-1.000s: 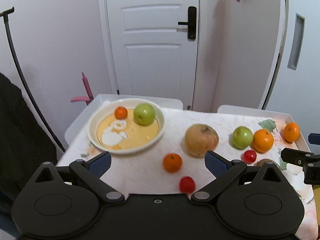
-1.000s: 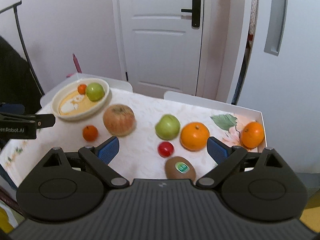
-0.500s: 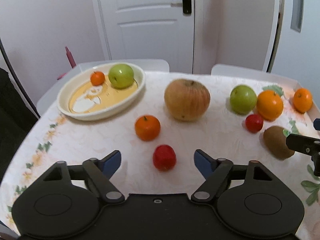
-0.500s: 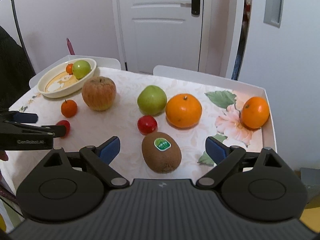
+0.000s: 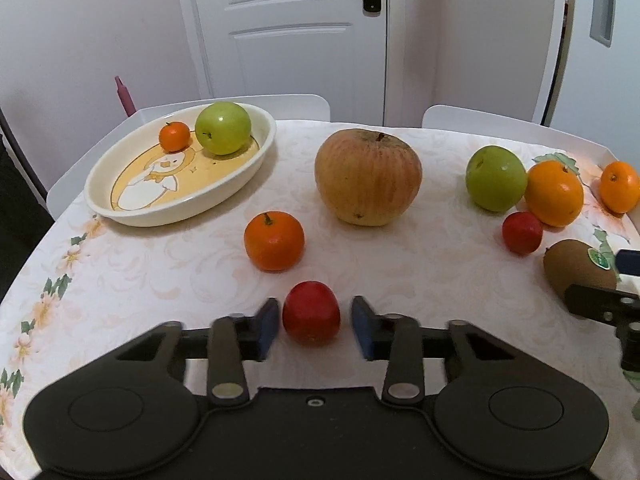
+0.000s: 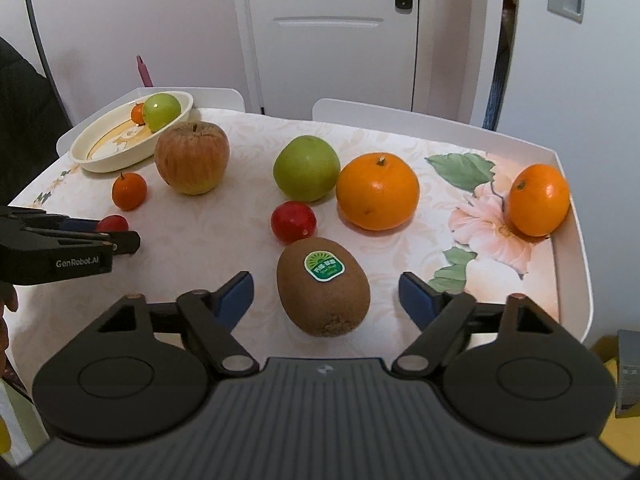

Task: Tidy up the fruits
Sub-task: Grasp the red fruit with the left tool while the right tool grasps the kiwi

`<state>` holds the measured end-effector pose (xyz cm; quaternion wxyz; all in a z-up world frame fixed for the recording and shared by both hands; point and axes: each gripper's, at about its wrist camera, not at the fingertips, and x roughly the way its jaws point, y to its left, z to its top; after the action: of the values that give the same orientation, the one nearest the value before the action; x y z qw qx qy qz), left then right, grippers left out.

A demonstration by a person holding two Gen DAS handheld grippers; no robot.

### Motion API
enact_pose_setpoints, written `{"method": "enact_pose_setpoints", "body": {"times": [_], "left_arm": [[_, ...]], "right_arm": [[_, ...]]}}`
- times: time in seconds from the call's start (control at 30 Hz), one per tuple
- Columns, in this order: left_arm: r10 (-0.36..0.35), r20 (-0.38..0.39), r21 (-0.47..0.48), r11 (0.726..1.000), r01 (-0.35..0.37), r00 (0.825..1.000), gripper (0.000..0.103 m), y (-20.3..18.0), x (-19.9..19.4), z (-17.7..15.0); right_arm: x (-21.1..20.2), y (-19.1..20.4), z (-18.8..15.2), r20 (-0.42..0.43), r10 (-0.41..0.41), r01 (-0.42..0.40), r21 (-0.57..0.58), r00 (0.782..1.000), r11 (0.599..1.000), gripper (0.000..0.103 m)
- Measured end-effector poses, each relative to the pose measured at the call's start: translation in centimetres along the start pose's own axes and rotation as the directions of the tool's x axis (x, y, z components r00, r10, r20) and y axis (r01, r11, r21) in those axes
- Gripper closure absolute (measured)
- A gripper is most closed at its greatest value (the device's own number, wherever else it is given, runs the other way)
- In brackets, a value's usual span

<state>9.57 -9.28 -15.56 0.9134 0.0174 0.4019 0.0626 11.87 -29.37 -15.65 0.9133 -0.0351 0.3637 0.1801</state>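
So far only two fruits sit in the dish at ten o'clock; my left tongs bracket the red fruit (not yet pinched), right tongs gape around the kiwi.

white panelled door, pale walls

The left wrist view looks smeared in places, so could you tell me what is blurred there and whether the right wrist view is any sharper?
Left wrist view: the tongs show motion blur on their blue pads beside the small red fruit; the fruit is sharp. Right wrist view: the tongs and kiwi look crisp.
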Motion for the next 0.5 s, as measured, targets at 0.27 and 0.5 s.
{"method": "enact_pose_setpoints", "body": {"times": [0.27, 0.5], "left_arm": [[-0.009, -0.008, 0.016, 1.000, 0.010, 1.000, 0.070, 0.1, -0.1, 0.0], [-0.007, -0.007, 0.026, 1.000, 0.007, 1.000, 0.070, 0.2, -0.4, -0.3]], "right_arm": [[0.8, 0.1, 0.2, -0.008, 0.015, -0.015, 0.000, 1.000, 1.000, 0.020], [1.4, 0.3, 0.2, -0.020, 0.021, -0.021, -0.006, 1.000, 1.000, 0.028]]}}
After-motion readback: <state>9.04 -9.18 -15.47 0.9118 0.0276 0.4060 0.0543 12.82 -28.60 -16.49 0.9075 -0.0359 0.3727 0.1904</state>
